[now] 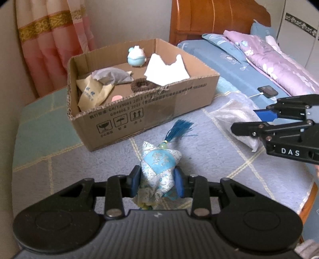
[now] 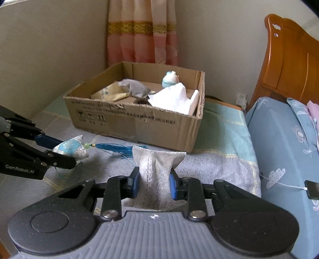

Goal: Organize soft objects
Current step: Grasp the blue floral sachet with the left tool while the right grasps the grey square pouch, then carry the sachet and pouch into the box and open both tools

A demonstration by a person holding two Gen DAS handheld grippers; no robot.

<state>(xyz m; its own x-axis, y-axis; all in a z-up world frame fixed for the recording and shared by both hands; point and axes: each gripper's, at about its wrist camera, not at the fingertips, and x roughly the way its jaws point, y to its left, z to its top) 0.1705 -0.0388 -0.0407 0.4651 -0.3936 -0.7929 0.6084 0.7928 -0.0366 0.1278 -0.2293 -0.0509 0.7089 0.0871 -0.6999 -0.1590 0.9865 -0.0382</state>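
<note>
My left gripper (image 1: 157,182) is shut on a blue-and-white star-shaped sachet (image 1: 159,165) with a blue tassel (image 1: 177,129), just above the patchwork mat (image 1: 209,169). It also shows in the right wrist view (image 2: 70,148). My right gripper (image 2: 153,184) is shut on a white mesh pouch (image 2: 155,169); the pouch also shows in the left wrist view (image 1: 235,115). An open cardboard box (image 1: 139,113) stands beyond both grippers and holds a blue plush (image 1: 136,55), a white cloth (image 1: 166,69), a grey cloth (image 1: 111,76), a yellow cloth (image 1: 92,92) and a dark scrunchie (image 1: 143,84).
A bed with blue sheet (image 1: 229,57) and purple quilt (image 1: 279,59) lies to the right, with a phone on a cable (image 1: 268,91). A wooden headboard (image 1: 215,18) and a pink curtain (image 1: 53,39) stand behind. Walls close the far left corner.
</note>
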